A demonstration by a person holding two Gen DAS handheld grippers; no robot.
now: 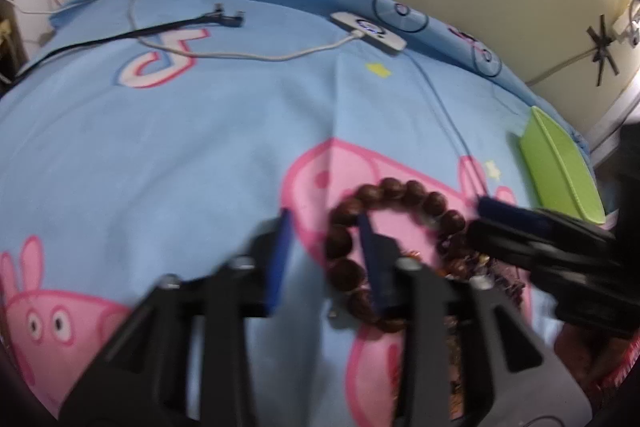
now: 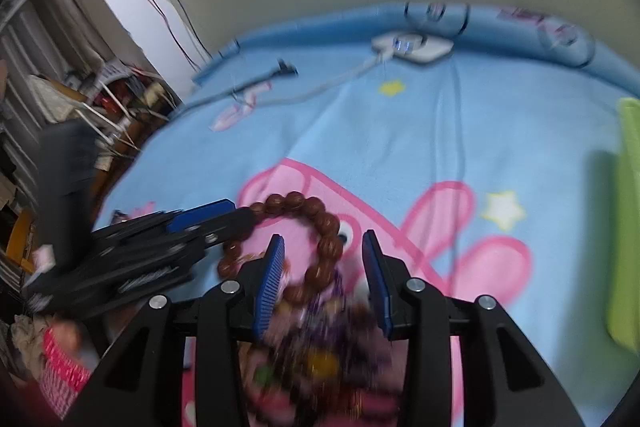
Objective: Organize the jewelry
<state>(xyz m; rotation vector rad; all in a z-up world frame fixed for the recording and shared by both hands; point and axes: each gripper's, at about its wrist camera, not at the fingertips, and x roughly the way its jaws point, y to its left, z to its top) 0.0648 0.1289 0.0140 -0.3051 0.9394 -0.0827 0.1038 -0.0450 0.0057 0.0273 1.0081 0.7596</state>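
1. Brown bead bracelet [image 1: 394,223] lies on the blue cartoon bedsheet [image 1: 200,147], lower centre-right of the left wrist frame, over the pink pig print. In the right wrist frame the same bracelet [image 2: 304,235] sits lower centre.
2. Left gripper [image 1: 326,227]: jaws apart. Its right blue pad sits inside the bead loop, its left pad outside the loop; one side of the bracelet lies between the two pads. Contact with the beads: cannot tell, frame is blurred.
3. Right gripper [image 2: 322,245]: jaws apart, straddling the near arc of the bracelet. Below it, between the fingers, is a blurred heap of mixed jewelry [image 2: 320,347], purple, yellow and green bits; single pieces not resolvable.
4. In the left wrist frame the right gripper enters from the right edge, tip at the bracelet's right side. In the right wrist frame the left gripper enters from the left edge, its blue pad tip at the bracelet's upper left.
5. Green box [image 1: 560,171] lies on the sheet at right of frame, well apart from the bracelet.
6. White device [image 1: 368,31] with a white cable [image 1: 240,57] plugged in, upper centre near the far edge of the sheet. Black cable [image 1: 160,29] upper left.
7. Cluttered shelves [image 2: 80,87] at left edge of the right wrist frame.
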